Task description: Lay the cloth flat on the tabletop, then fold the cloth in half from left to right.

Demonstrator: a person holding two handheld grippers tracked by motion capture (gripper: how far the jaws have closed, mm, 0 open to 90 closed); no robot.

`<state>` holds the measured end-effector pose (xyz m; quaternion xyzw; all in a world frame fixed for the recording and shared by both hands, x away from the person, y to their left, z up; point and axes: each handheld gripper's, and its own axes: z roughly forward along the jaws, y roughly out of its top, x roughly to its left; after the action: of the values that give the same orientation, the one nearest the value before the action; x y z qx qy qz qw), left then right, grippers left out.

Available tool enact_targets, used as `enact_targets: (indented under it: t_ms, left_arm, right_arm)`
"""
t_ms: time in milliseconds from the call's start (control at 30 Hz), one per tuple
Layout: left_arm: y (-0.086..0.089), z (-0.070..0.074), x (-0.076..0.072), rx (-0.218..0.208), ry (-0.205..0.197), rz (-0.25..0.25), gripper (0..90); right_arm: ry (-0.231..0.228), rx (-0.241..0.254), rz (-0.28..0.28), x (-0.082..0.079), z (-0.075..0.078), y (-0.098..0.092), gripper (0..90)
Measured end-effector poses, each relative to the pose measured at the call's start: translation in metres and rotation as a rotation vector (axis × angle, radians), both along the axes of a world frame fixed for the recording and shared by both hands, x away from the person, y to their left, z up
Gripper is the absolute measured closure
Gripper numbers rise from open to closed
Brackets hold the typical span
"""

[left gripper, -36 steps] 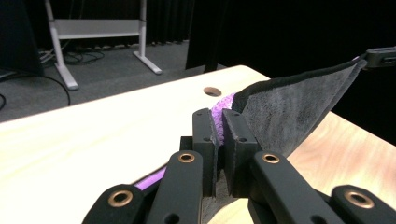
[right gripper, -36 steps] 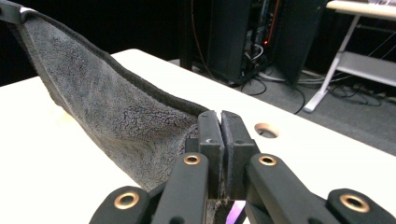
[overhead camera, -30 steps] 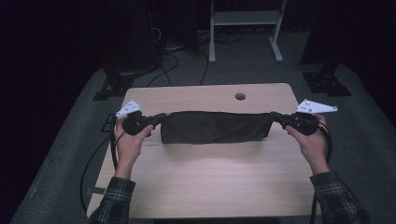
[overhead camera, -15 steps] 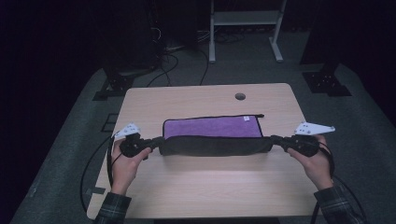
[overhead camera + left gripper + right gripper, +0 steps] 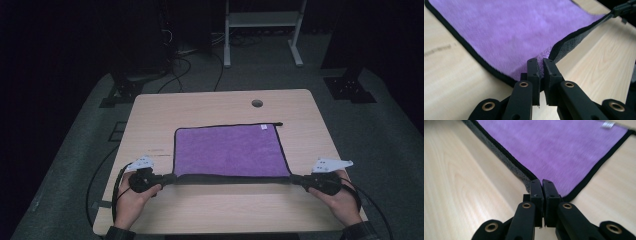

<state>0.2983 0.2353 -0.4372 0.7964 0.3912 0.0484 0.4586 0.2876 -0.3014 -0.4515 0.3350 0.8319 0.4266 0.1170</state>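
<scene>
On the wooden worktop (image 5: 220, 210) lies a purple cloth (image 5: 227, 150) with a black border, spread flat across the middle, its near edge lifted slightly and pulled taut between the two grippers. A small white tag (image 5: 263, 127) sits near its far right corner. The left gripper (image 5: 167, 178) has its jaws clamped on the near left corner of the cloth; in the left gripper view the fabric is pinched between them and its grey underside curls up just beyond. The right gripper (image 5: 297, 180) has its jaws closed on the near right corner, the black border running away on both sides in the right gripper view. A hand (image 5: 131, 200) holds the left gripper and another hand (image 5: 342, 197) holds the right one, both at the near edge of the worktop. A round hole (image 5: 257, 103) lies near the far edge, well apart from the cloth. Cables (image 5: 180, 70) lie on the dark floor beyond.
</scene>
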Motion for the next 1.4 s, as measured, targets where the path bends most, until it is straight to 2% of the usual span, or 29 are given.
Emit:
enact_targets:
  t_ms: [33,67,200,267,300,333,400,433,467,567,667,700,733,767,800,867,967,1000,1133,1233,1400]
  left_arm:
    - [-0.001,-0.004,-0.004,0.017,0.023,-0.011,84.4]
    - [-0.001,-0.004,-0.004,0.017,0.023,-0.011,84.2]
    - [-0.004,-0.014,-0.008,0.073,0.072,-0.046,83.4]
    - [-0.007,-0.019,-0.011,0.117,0.092,-0.061,78.1]
    - [-0.007,-0.019,-0.011,0.117,0.092,-0.061,73.5]
    - [-0.005,-0.017,-0.012,0.119,0.067,-0.050,67.7]
    - [-0.004,-0.016,-0.013,0.116,0.059,-0.048,61.8]
    - [-0.001,-0.014,-0.012,0.103,0.034,-0.038,61.8]
    - [0.001,-0.013,-0.012,0.094,0.011,-0.026,55.8]
    - [0.006,-0.010,-0.009,0.107,-0.030,-0.006,50.8]
    - [0.008,-0.013,-0.005,0.139,-0.059,0.021,51.0]
    - [0.009,-0.015,-0.003,0.156,-0.069,0.037,50.5]
    - [0.009,-0.015,-0.003,0.156,-0.069,0.037,50.5]
    - [0.009,-0.016,-0.002,0.153,-0.077,0.055,50.8]
    - [0.010,-0.017,-0.001,0.159,-0.076,0.064,50.5]
    - [0.012,-0.017,0.002,0.180,-0.085,0.111,50.4]
    - [0.014,-0.016,0.007,0.196,-0.117,0.143,50.0]
    - [0.014,-0.016,0.009,0.196,-0.116,0.151,50.0]
    - [0.011,-0.018,0.018,0.197,-0.117,0.163,48.7]
    - [0.005,-0.022,0.031,0.206,-0.094,0.166,46.6]
    - [-0.001,-0.022,0.044,0.228,-0.110,0.174,47.6]
  right_arm:
    - [0.011,-0.008,0.006,-0.002,-0.003,0.000,86.9]
    - [0.011,-0.008,0.006,-0.002,-0.003,0.000,86.9]
    - [0.044,-0.038,0.024,-0.008,-0.010,0.000,86.5]
    - [0.063,-0.053,0.040,-0.009,-0.013,0.001,84.8]
    - [0.063,-0.053,0.040,-0.009,-0.013,0.001,84.8]
    - [0.058,-0.041,0.053,-0.009,-0.014,0.000,74.4]
    - [0.025,-0.018,0.046,-0.008,-0.012,-0.001,61.6]
    - [0.025,-0.018,0.046,-0.008,-0.012,-0.001,61.6]
    - [-0.001,0.001,0.032,-0.007,-0.010,-0.002,55.3]
    - [-0.052,0.027,-0.035,-0.002,-0.006,-0.005,45.2]
    - [-0.057,0.003,-0.120,0.009,-0.008,-0.010,39.7]
    - [-0.039,-0.021,-0.177,0.017,-0.012,-0.013,38.7]
    - [-0.039,-0.021,-0.177,0.017,-0.012,-0.013,38.7]
    - [-0.023,-0.060,-0.233,0.026,-0.017,-0.016,36.2]
    - [-0.020,-0.076,-0.250,0.029,-0.019,-0.017,35.7]
    - [-0.015,-0.096,-0.270,0.034,-0.023,-0.019,34.5]
    - [-0.003,-0.121,-0.304,0.041,-0.028,-0.024,33.6]
    - [0.006,-0.122,-0.314,0.043,-0.030,-0.026,33.3]
    - [0.009,-0.109,-0.339,0.045,-0.033,-0.031,31.7]
    - [0.003,-0.102,-0.353,0.045,-0.034,-0.034,27.3]
    - [0.005,-0.102,-0.351,0.046,-0.035,-0.034,25.0]
